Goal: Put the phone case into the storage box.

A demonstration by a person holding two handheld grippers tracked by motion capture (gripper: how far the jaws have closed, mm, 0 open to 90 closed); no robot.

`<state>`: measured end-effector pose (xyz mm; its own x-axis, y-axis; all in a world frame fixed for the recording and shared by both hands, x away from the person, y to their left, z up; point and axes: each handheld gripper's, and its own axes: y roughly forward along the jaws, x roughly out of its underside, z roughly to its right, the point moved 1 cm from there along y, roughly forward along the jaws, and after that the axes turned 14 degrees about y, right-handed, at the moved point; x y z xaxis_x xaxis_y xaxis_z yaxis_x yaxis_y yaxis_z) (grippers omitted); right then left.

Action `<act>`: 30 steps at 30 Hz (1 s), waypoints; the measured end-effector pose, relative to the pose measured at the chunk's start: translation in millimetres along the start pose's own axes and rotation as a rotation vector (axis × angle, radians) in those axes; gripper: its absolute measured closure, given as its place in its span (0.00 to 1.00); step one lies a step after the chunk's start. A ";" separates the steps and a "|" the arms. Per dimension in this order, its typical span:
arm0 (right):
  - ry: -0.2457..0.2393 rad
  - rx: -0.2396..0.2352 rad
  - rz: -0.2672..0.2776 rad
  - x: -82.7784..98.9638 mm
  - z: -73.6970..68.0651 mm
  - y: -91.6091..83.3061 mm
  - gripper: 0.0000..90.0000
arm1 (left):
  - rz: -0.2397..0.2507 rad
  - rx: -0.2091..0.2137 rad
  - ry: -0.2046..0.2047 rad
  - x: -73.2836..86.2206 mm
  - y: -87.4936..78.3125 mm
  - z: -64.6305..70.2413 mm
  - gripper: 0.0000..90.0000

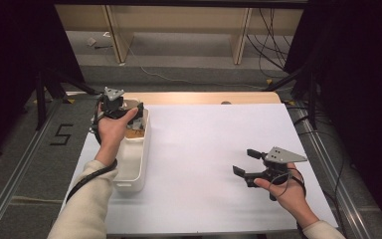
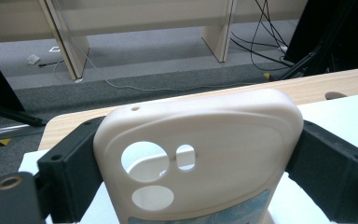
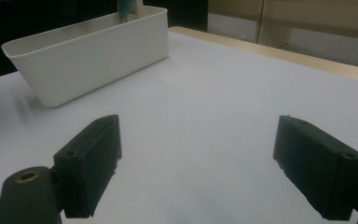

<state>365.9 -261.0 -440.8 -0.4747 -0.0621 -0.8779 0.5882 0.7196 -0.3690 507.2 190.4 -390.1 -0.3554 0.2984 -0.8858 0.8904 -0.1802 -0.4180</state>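
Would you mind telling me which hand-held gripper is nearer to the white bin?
The left. The left hand-held gripper holds a cream phone case over the far end of the white bin. The right hand-held gripper hangs open above the white table cover, well off to the bin's right.

High cam overhead; gripper cams low, close; shared: white bin.

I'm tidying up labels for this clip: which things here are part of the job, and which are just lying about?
In the job: phone case, clamped in the left gripper; white bin; right gripper, open above the table.
Lying about: cables and wooden shelf legs on the floor.
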 end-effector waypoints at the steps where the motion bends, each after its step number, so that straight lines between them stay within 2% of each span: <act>1: 0.000 0.000 0.000 0.0 0.0 0.0 0.18 | -0.003 0.000 0.001 0.2 0.5 -0.2 0.11; 27: 0.001 -0.003 -0.003 0.3 0.2 0.2 0.18 | -0.027 0.003 -0.014 5.1 9.7 -0.3 0.11; 28: -0.001 -0.003 -0.004 0.4 0.2 0.3 0.18 | -0.030 0.013 -0.027 5.3 10.2 0.6 0.11; 30: 0.001 -0.005 -0.004 0.6 0.0 0.4 0.18 | -0.031 0.013 -0.026 5.5 10.8 0.7 0.11</act>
<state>365.8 -260.7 -441.5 -0.4781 -0.0645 -0.8759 0.5831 0.7225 -0.3715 514.7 189.4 -399.6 -0.3904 0.2800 -0.8770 0.8750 -0.1833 -0.4480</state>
